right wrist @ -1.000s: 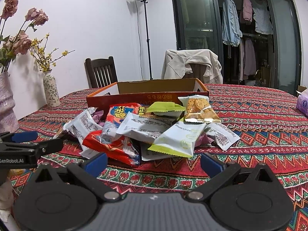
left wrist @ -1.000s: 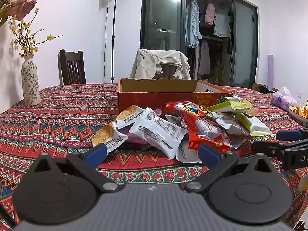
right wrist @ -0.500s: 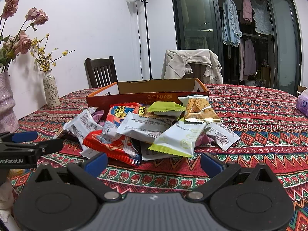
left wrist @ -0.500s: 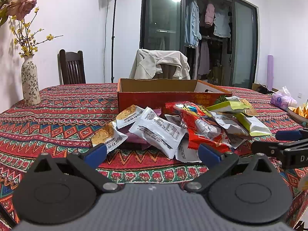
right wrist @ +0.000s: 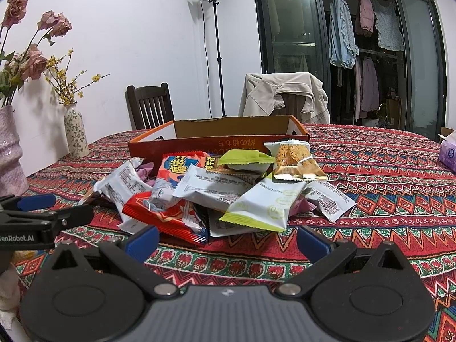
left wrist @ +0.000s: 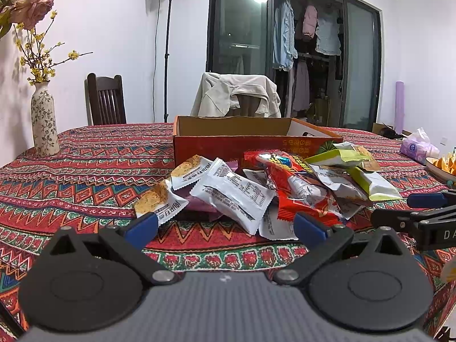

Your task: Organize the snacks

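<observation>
A pile of snack packets lies on the patterned tablecloth in front of an open orange cardboard box (left wrist: pixel 228 139), which also shows in the right wrist view (right wrist: pixel 216 142). The pile holds white packets (left wrist: pixel 233 196), a red packet (left wrist: pixel 302 188) and green-edged packets (right wrist: pixel 262 205). A clear packet of golden snacks (right wrist: pixel 296 162) sits at the pile's right. My left gripper (left wrist: pixel 225 228) is open and empty just before the pile. My right gripper (right wrist: pixel 226 240) is open and empty, also just before the pile. Each gripper shows at the edge of the other's view.
A flowered vase (left wrist: pixel 44 122) stands at the table's left, with a pink vase (right wrist: pixel 10 154) nearer. A tissue pack (left wrist: pixel 417 148) and a bowl of orange food (left wrist: pixel 444 166) sit at the right. Chairs stand behind the table.
</observation>
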`<state>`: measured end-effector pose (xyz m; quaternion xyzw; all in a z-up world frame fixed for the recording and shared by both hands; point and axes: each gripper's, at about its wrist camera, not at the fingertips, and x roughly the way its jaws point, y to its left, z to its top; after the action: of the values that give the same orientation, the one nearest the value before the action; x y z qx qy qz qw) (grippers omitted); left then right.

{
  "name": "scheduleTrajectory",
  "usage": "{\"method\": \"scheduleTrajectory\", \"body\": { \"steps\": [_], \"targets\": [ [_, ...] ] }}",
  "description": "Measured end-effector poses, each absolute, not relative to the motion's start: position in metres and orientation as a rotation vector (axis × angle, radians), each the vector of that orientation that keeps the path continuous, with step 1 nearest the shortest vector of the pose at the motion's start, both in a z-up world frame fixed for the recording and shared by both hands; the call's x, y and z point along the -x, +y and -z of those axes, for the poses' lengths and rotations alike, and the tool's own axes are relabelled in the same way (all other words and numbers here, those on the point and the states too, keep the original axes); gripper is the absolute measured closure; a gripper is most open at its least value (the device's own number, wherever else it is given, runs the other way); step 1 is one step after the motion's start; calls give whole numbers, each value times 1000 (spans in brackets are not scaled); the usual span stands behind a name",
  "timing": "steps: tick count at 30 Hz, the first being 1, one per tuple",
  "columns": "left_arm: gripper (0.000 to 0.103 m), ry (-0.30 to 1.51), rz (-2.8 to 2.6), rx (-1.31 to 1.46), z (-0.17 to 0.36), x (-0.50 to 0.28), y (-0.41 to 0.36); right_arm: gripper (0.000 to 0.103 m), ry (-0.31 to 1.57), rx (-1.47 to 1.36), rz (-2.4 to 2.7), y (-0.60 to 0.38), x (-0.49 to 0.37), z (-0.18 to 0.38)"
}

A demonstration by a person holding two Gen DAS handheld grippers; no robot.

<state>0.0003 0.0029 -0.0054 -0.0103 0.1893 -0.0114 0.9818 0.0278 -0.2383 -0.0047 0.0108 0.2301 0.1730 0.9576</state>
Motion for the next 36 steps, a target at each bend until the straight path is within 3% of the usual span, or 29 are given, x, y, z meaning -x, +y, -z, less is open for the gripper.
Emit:
{"method": "scheduleTrajectory", "body": {
  "steps": [24,36],
  "targets": [
    [0,369,-10,37,-8,-15,14,1,463,-32,-294,-249,-52,-10],
    [0,376,-35,47,-12,-25,18,25,590,-78,-226,-248,-113,-7]
  ]
}}
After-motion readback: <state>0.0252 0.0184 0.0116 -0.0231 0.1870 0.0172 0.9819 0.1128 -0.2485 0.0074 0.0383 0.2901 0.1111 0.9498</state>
